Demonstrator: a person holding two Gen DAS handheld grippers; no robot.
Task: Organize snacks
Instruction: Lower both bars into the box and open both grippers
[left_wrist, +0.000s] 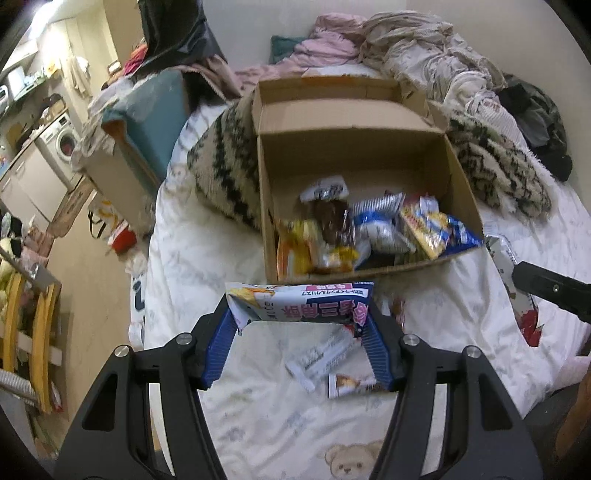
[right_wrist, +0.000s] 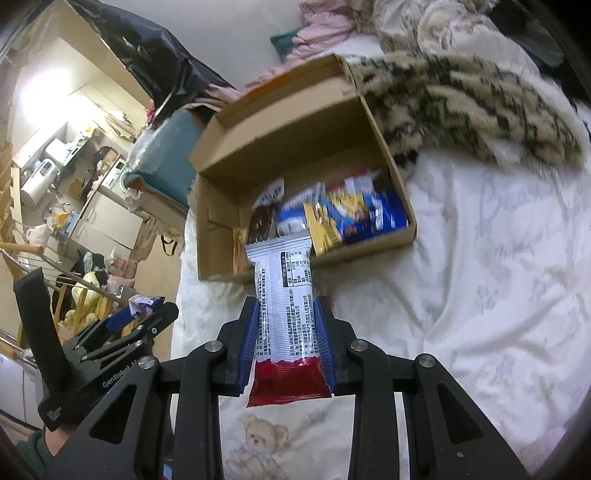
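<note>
Left claw (left_wrist: 301, 314) clamps a blue-white snack pack (left_wrist: 295, 301) crosswise at its tips, right claw (right_wrist: 286, 306) grips a silver-red bar (right_wrist: 284, 295) lengthwise, both above the bed (right_wrist: 480, 277) just short of the box (left_wrist: 369, 155)

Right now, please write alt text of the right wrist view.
The right gripper clamps a long white and red snack packet above a white bedsheet. Ahead, an open brown cardboard box holds more snack packets.

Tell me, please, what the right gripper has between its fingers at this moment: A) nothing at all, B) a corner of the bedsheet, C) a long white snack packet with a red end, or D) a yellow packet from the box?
C: the right gripper is shut on the long white snack packet, whose red end hangs below the blue pads.
</note>
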